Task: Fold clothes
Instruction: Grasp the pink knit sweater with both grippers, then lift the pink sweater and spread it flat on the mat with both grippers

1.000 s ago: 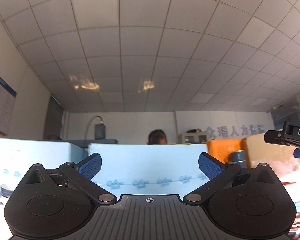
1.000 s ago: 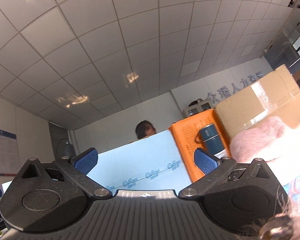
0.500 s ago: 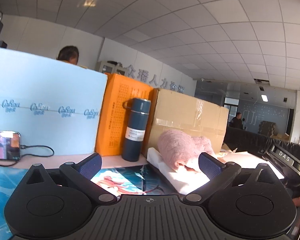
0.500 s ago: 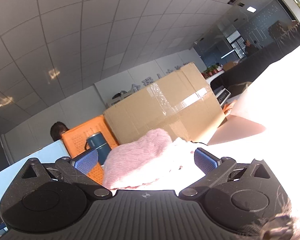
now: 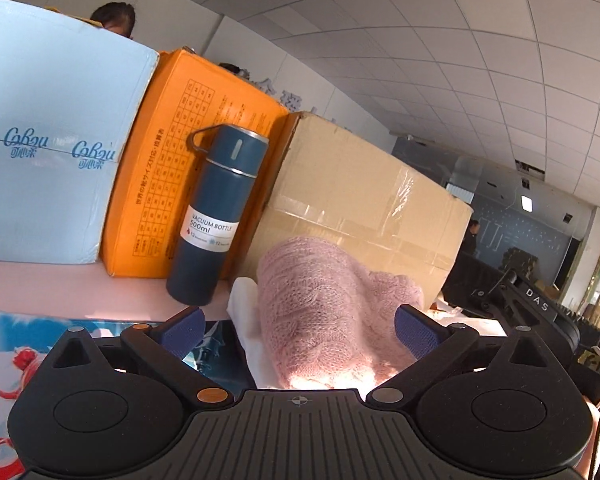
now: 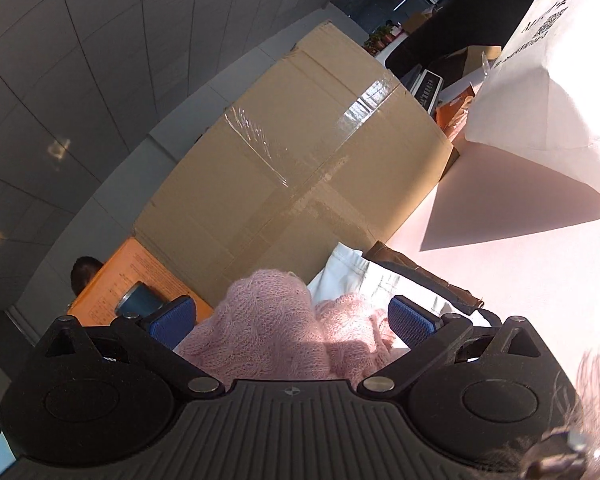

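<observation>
A pink knitted sweater (image 5: 320,308) lies bunched on a white garment (image 5: 242,312) on the table, in front of a cardboard box. My left gripper (image 5: 300,326) is open, with its fingers either side of the sweater's near end. The sweater also shows in the right wrist view (image 6: 276,328), with the white garment (image 6: 356,276) and a dark cloth (image 6: 428,276) behind it. My right gripper (image 6: 292,320) is open, its fingers either side of the pink sweater. Neither gripper holds anything.
A blue vacuum bottle (image 5: 214,224) stands left of the clothes, before an orange box (image 5: 180,168) and a light blue box (image 5: 48,132). A taped cardboard box (image 5: 360,212) stands behind the clothes. A white box (image 6: 548,92) sits at the right. The other gripper's body (image 5: 536,316) shows far right.
Both grippers have tilted down from the ceiling and moved toward the clothes. The pink sweater now sits between the open fingers of each gripper.
</observation>
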A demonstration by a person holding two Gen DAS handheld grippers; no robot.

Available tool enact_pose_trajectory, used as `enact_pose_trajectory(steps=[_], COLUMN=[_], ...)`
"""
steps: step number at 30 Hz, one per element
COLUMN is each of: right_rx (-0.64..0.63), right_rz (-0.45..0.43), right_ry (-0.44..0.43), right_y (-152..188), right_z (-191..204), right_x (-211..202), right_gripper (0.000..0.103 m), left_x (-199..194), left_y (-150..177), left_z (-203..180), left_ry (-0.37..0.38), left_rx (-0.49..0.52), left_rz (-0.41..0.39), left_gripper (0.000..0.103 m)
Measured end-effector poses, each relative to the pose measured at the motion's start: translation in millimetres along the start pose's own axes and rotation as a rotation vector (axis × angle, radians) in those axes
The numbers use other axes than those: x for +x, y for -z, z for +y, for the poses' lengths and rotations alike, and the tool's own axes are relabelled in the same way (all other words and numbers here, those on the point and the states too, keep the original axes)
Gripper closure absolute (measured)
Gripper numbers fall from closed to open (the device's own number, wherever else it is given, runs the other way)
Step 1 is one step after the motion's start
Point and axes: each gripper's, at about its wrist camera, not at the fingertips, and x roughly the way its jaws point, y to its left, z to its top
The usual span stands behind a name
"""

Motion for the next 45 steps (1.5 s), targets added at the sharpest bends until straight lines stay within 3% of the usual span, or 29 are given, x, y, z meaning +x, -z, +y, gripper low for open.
enact_pose_trajectory(steps=[4, 6, 7, 9, 11, 12, 16, 19, 23, 29, 32, 37, 39, 41, 43, 45], right_rx=[0.013, -0.035, -0.075, -0.145, -0.192, -0.214, -0.411, -0.449, -0.367, -0.279, -0.229, -0.145, -0.123, -0.139, -0.159, -0.154], right_rz=[0.053, 0.045, 0.034, 0.024, 0.01, -0.011, -0.196, -0.213, -0.135, 0.035, 0.134, 0.345, 0.453, 0.529, 0.567, 0.568], right_ry=[0.024, 0.024, 0.022, 0.018, -0.009, -0.033, -0.163, -0.244, -0.376, -0.562, -0.615, -0.61, -0.57, -0.526, -0.491, -0.474], right_y=[20.2, 23.2, 24.0, 26.5, 28.4, 28.0, 45.7, 56.4, 64.3, 96.3, 119.7, 160.8, 175.7, 189.0, 195.6, 192.3], right_z=[-25.2, -31.0, -31.8, -32.8, -35.6, -37.9, -25.8, -16.8, -13.0, -14.1, -15.6, -29.0, -40.0, -52.5, -68.3, -79.5], right_x=[9.2, -1.0, -4.9, -9.3, -15.8, -21.7, -73.5, -111.2, -162.3, -229.8, -261.4, -305.6, -318.5, -328.0, -338.0, -338.9], right_gripper=[0.001, 0.006, 0.009, 0.039, 0.054, 0.06, 0.065, 0.065, 0.065, 0.065, 0.065, 0.065, 0.064, 0.06, 0.055, 0.04], left_x=[27.9, 40.8, 44.9, 52.7, 51.3, 49.1, 31.4, -0.5, -66.5, -176.0, -226.0, -279.0, -287.9, -288.8, -290.2, -293.2], left_y=[9.6, 14.8, 17.5, 22.8, 27.4, 28.1, 26.1, 16.4, 1.5, -4.3, 1.8, 15.7, 21.2, 26.4, 30.8, 29.6], left_z=[2.5, 7.0, 7.7, 9.0, 11.7, 15.4, 29.4, 33.3, 54.2, 85.5, 103.1, 122.1, 129.1, 136.5, 144.2, 144.8], left_ry=[-0.002, 0.037, 0.049, 0.072, 0.096, 0.112, 0.189, 0.193, 0.184, 0.061, 0.004, -0.112, -0.149, -0.208, -0.296, -0.355], left_rx=[-0.049, -0.097, -0.109, -0.134, -0.161, -0.187, -0.266, -0.201, -0.154, -0.073, -0.067, -0.028, -0.013, 0.005, 0.018, 0.028], left_rz=[0.044, 0.079, 0.092, 0.117, 0.106, 0.102, 0.079, 0.055, 0.01, -0.064, -0.1, -0.059, -0.022, 0.01, 0.026, 0.01], left_gripper=[0.002, 0.009, 0.017, 0.038, 0.052, 0.055, 0.063, 0.063, 0.063, 0.062, 0.062, 0.06, 0.05, 0.028, 0.02, 0.02])
